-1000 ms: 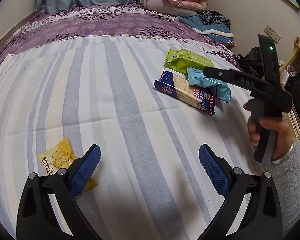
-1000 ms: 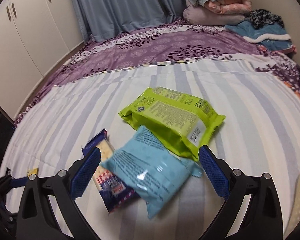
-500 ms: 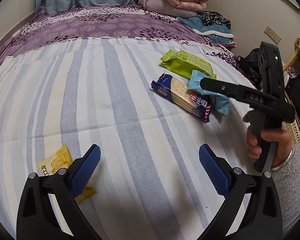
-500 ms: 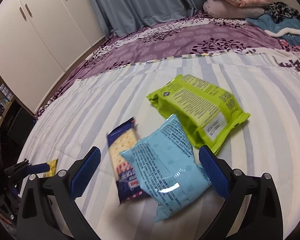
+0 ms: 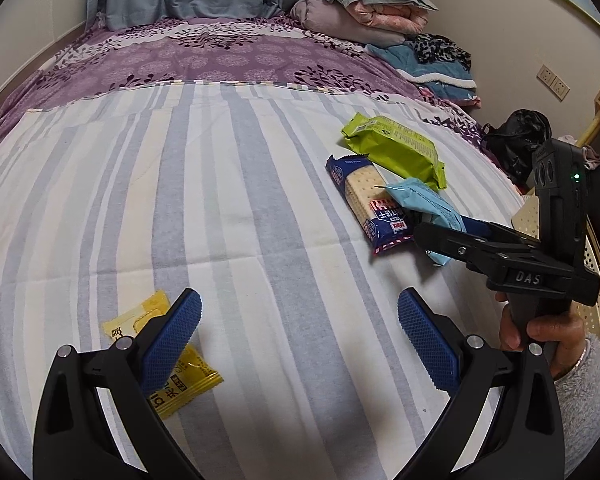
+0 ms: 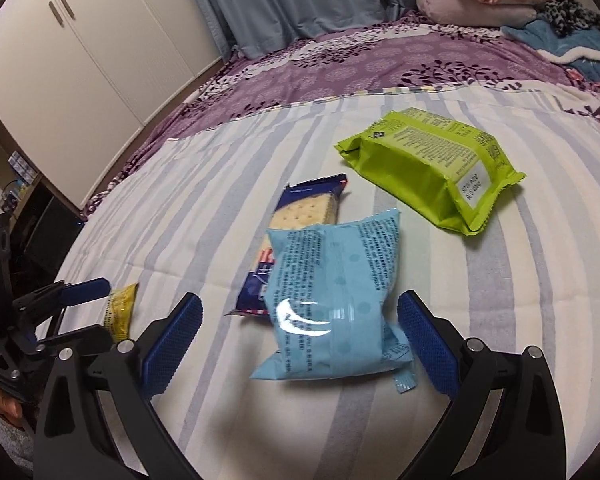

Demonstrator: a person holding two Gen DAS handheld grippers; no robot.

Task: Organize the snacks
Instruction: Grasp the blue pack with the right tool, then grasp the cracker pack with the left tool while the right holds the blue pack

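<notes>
On the striped bedspread lie a light blue snack bag [image 6: 336,304], a navy cracker pack [image 6: 296,216] partly under it, and a green pack [image 6: 428,168] behind. My right gripper [image 6: 298,340] is open with its jaws on either side of the blue bag's near end; it also shows in the left wrist view [image 5: 452,236]. My left gripper [image 5: 298,340] is open, its left finger over a yellow sachet [image 5: 160,364]. The crackers [image 5: 368,200], blue bag [image 5: 428,204] and green pack [image 5: 392,148] show at the right there.
A purple patterned cover [image 5: 204,56] lies across the far bed, with folded blankets [image 5: 372,4] stacked at the back right. White wardrobe doors [image 6: 84,52] stand at the left. A perforated cream basket [image 5: 596,264] and dark bags [image 5: 516,140] are off the bed's right edge.
My right gripper has moved closer to the blue bag, which now sits between its open fingers. My left gripper has shifted so its left finger covers more of the yellow sachet.
</notes>
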